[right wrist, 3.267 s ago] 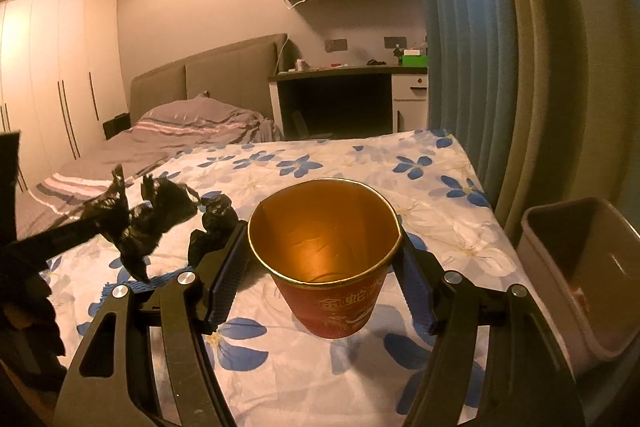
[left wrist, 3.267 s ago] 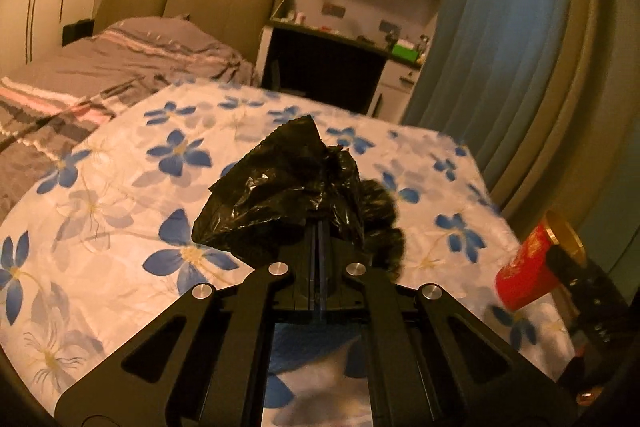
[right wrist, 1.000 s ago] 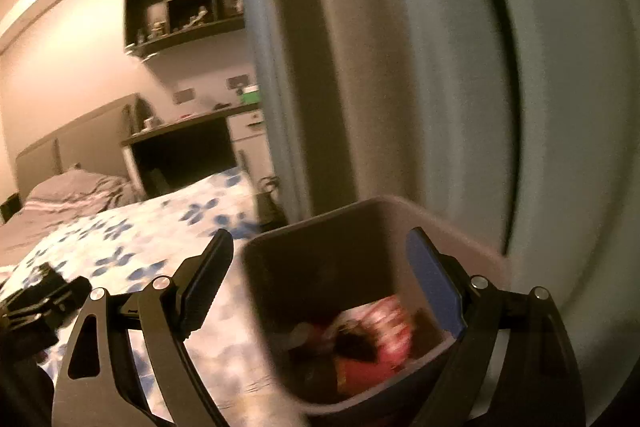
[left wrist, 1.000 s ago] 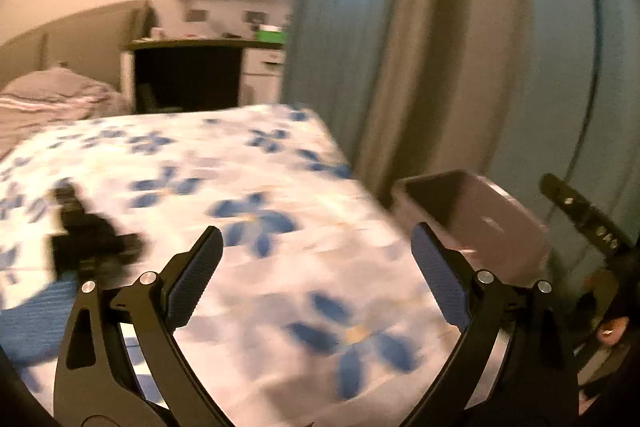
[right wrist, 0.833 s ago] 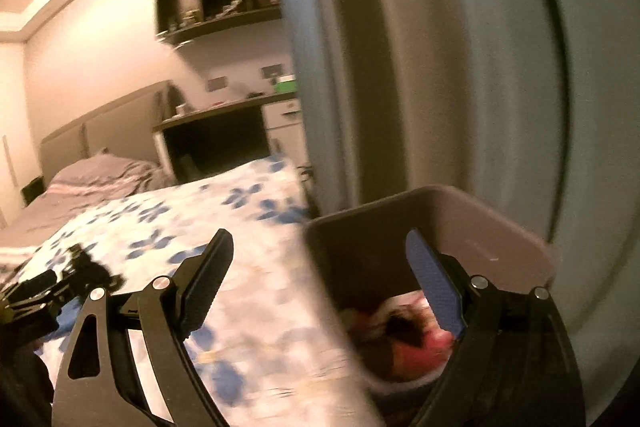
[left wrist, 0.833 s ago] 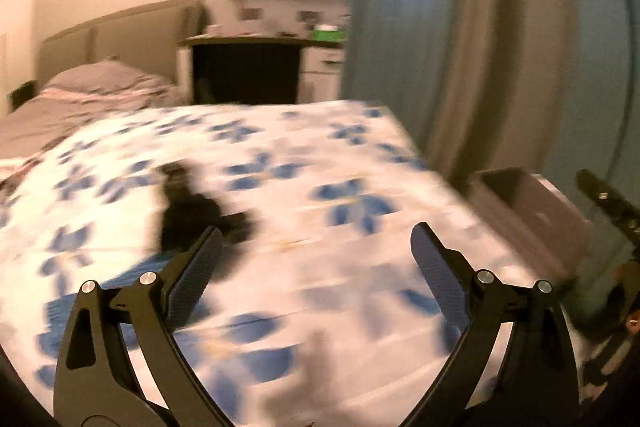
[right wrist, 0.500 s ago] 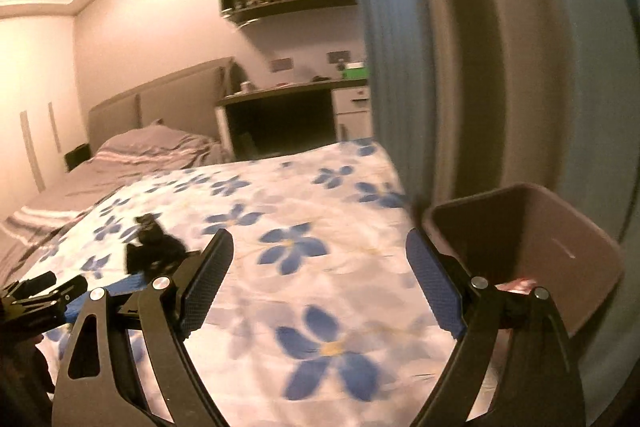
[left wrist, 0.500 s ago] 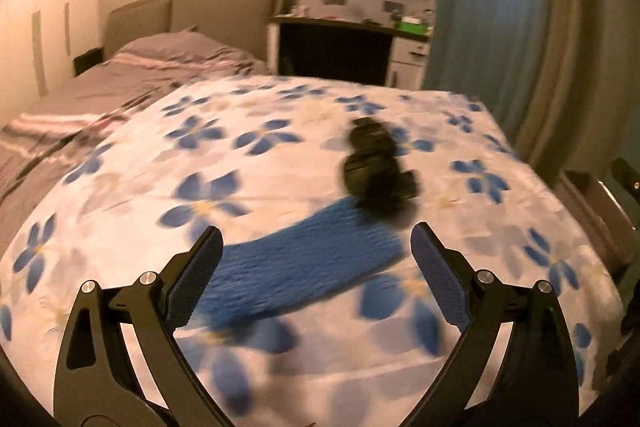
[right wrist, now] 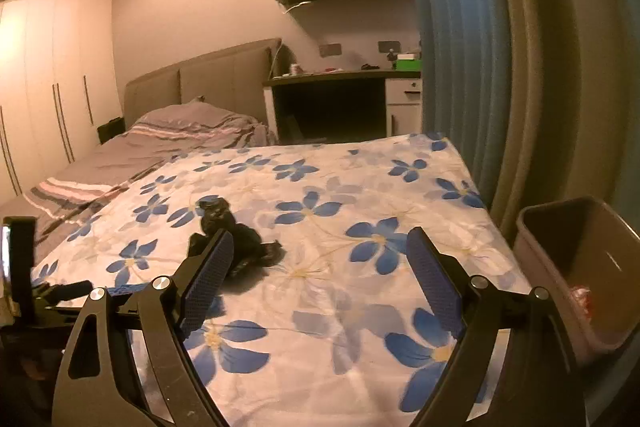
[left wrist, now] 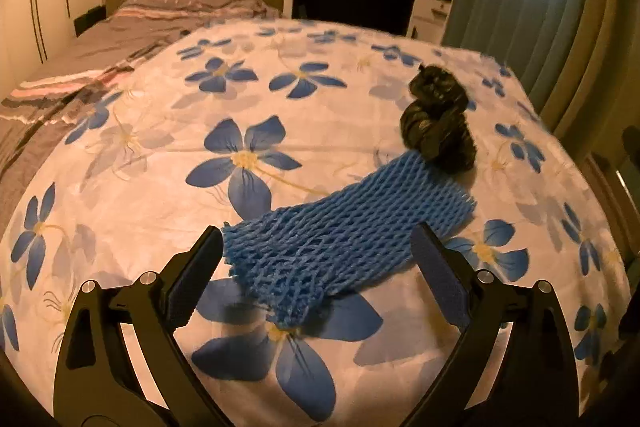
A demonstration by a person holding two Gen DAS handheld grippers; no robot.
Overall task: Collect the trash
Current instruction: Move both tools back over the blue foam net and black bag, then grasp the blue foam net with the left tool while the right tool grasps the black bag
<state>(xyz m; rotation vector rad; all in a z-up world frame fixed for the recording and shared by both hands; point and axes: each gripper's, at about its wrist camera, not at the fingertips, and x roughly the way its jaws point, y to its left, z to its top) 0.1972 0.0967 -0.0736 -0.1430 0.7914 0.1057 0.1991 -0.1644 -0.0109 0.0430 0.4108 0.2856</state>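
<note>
While both grippers' fingers stand spread and empty, the left gripper point(left wrist: 316, 267) may snag bedsheet point(left wrist: 132, 155) under the floppy blue foam-mesh sleeve point(left wrist: 344, 231) — or nudge the crumpled black plastic bag point(left wrist: 438, 125) touching it.

Left gripper point(left wrist: 316, 263) no longer holding black bag point(left wrist: 438, 125), right gripper point(right wrist: 318, 277) without red cup, both swung back over bed

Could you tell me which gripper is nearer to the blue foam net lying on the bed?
Left. The left gripper hovers right over the blue foam net, open jaws flanking its near end. The right gripper is off to its side, beyond the black bag.
</note>
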